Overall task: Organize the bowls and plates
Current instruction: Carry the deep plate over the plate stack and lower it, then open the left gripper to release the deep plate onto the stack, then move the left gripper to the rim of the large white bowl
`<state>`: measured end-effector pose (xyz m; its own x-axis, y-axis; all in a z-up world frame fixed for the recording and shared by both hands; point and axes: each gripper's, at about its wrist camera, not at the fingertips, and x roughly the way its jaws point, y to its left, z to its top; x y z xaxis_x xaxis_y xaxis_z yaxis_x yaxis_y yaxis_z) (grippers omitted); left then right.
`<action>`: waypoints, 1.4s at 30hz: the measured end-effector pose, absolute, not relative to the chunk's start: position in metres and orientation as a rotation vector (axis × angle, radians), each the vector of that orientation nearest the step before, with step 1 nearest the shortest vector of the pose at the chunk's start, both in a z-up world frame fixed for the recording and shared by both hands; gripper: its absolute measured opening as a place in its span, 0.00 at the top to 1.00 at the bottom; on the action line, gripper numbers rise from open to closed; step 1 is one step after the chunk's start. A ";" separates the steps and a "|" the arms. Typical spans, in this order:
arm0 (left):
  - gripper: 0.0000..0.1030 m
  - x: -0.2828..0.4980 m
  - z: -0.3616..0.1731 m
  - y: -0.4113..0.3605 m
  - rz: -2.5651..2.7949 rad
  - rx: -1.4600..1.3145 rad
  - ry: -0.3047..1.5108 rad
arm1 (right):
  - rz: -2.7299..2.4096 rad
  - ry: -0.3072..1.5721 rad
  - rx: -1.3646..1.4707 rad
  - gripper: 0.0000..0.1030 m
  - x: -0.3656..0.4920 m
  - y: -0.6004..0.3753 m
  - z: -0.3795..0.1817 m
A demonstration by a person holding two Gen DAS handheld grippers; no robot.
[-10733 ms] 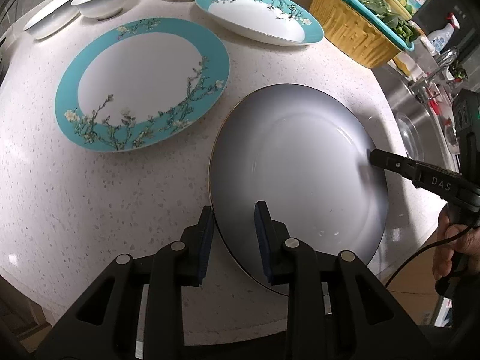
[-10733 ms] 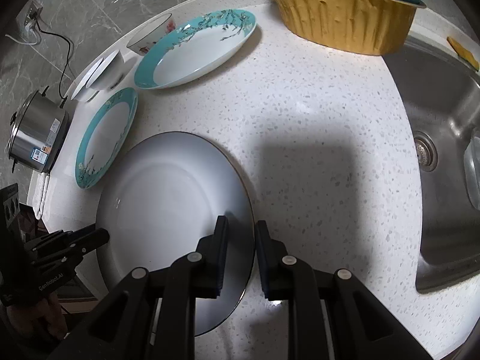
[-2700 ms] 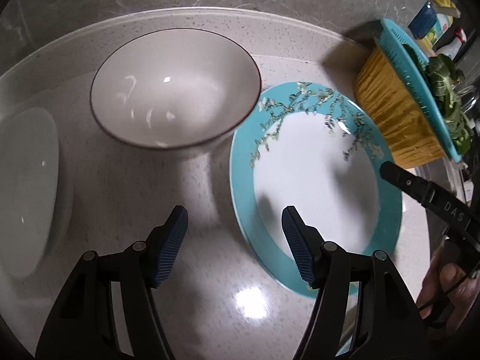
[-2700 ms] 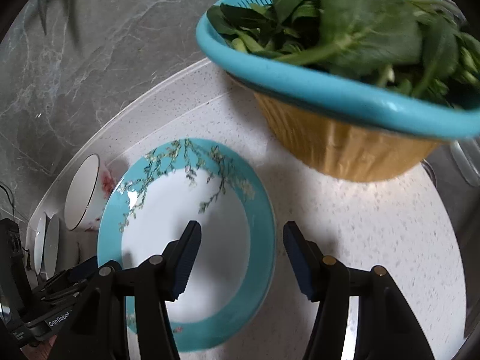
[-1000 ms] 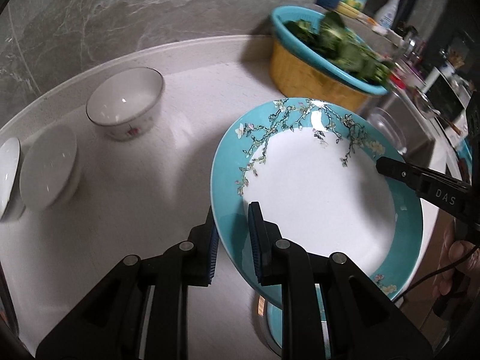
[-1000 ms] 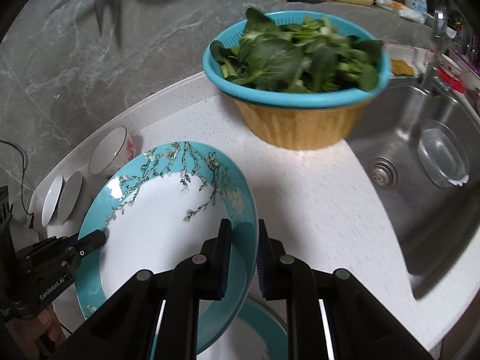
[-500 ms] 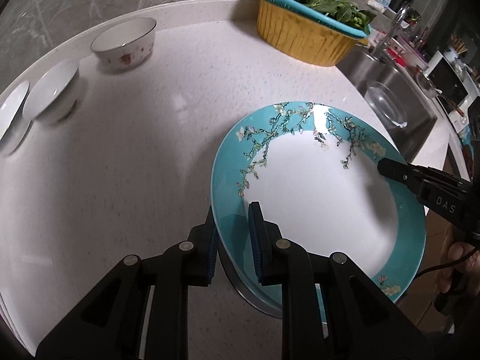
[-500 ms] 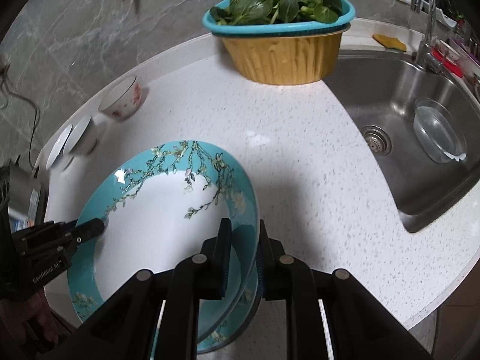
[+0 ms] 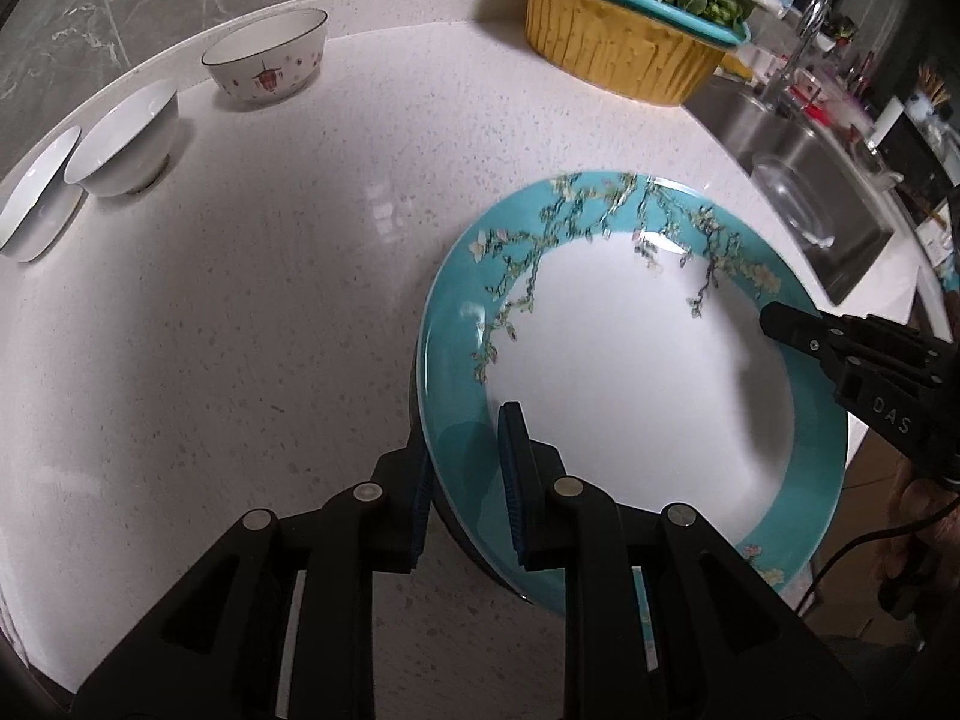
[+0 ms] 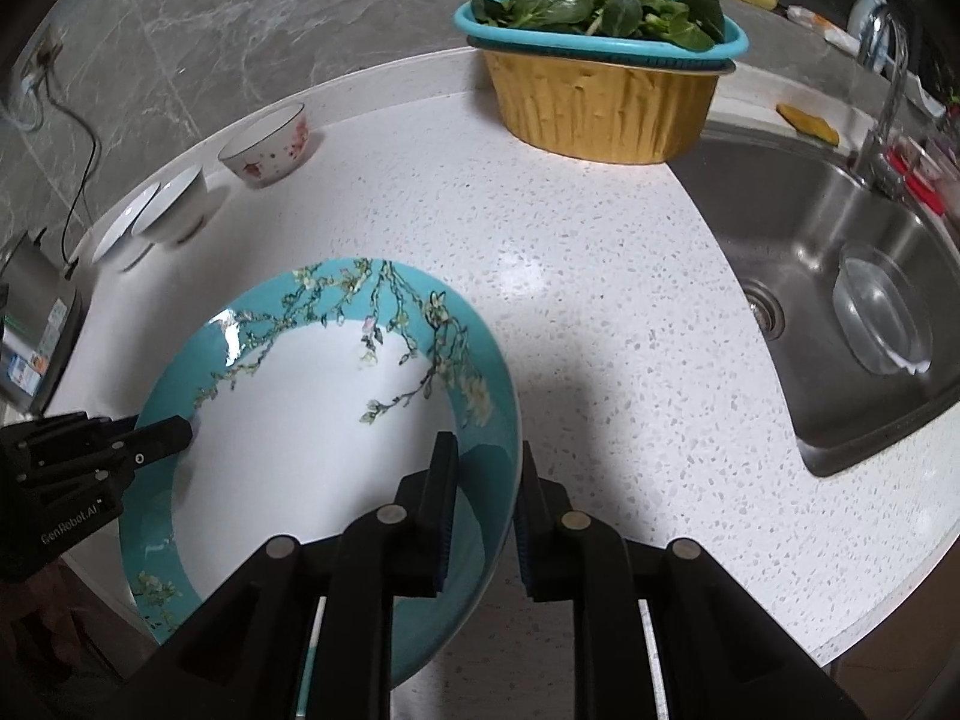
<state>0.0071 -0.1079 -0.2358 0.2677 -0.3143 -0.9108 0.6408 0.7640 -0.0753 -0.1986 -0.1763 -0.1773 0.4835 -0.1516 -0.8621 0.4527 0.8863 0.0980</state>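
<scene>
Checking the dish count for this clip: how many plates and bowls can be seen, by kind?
Teal flowered plates: 2, the top one and a rim beneath it
White bowls: 2
Red-patterned bowl: 1
Glass bowl in the sink: 1
Total: 6 seen; the stack may hide more

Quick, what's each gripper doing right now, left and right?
Left gripper: jaws closed on the near rim of the teal blossom plate.
Right gripper: jaws around the plate's opposite rim; grip looks loose, cannot tell if closed.
</scene>
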 end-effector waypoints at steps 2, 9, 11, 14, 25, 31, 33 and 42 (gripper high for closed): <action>0.80 0.004 -0.237 -0.109 -0.656 0.361 1.117 | -0.371 1.011 0.325 0.79 -0.200 -0.175 -0.181; 0.78 0.001 -0.239 -0.108 -0.641 0.364 1.114 | -0.350 1.013 0.303 0.78 -0.199 -0.175 -0.184; 0.76 0.001 -0.240 -0.107 -0.640 0.361 1.121 | -0.342 1.016 0.293 0.76 -0.198 -0.174 -0.184; 0.70 0.006 -0.234 -0.102 -0.635 0.348 1.124 | -0.338 1.012 0.281 0.75 -0.198 -0.174 -0.183; 0.00 0.109 -0.167 0.019 -0.439 -0.008 1.056 | -0.319 0.838 0.334 0.27 -0.163 -0.190 -0.108; 0.00 0.195 -0.143 0.097 -0.213 -0.070 0.979 | -0.015 0.813 0.417 0.21 -0.032 -0.142 -0.060; 0.00 0.224 -0.142 0.117 -0.138 -0.073 0.979 | 0.084 0.844 0.434 0.21 0.024 -0.120 -0.050; 0.03 0.303 -0.161 0.158 -0.019 -0.112 1.025 | 0.255 0.997 0.234 0.28 0.240 -0.005 -0.053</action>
